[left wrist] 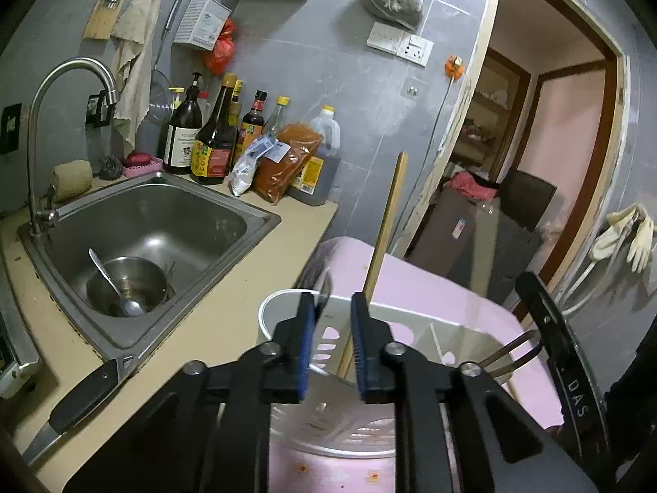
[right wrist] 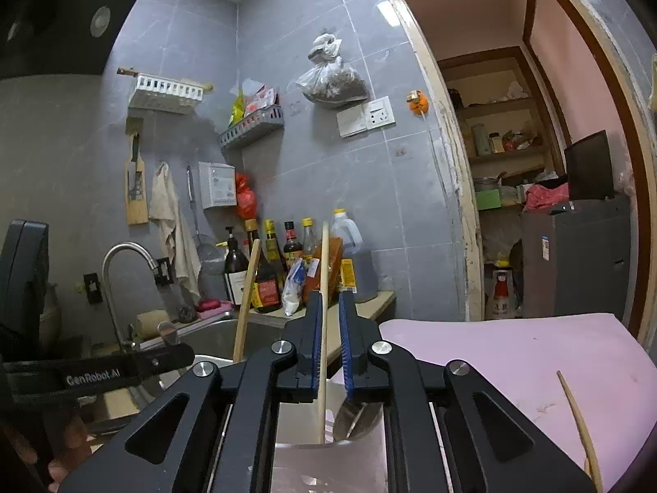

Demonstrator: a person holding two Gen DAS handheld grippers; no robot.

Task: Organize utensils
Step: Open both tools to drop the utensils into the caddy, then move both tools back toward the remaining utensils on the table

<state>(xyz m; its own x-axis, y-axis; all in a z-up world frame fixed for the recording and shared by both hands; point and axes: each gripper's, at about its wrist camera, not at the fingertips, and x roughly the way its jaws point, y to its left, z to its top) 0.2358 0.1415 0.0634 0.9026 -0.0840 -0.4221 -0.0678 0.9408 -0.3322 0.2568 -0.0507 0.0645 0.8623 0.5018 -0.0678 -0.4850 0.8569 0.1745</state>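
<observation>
Jaws of left gripper (left wrist: 333, 345) and right gripper (right wrist: 329, 343) apart, clamping nothing; "GenRobot.AI" printed.

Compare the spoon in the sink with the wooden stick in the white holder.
The spoon is shiny metal; the stick is pale wood. The spoon leans in a steel bowl in the sink; the stick stands nearly upright in the holder. Both are long and slim.
</observation>
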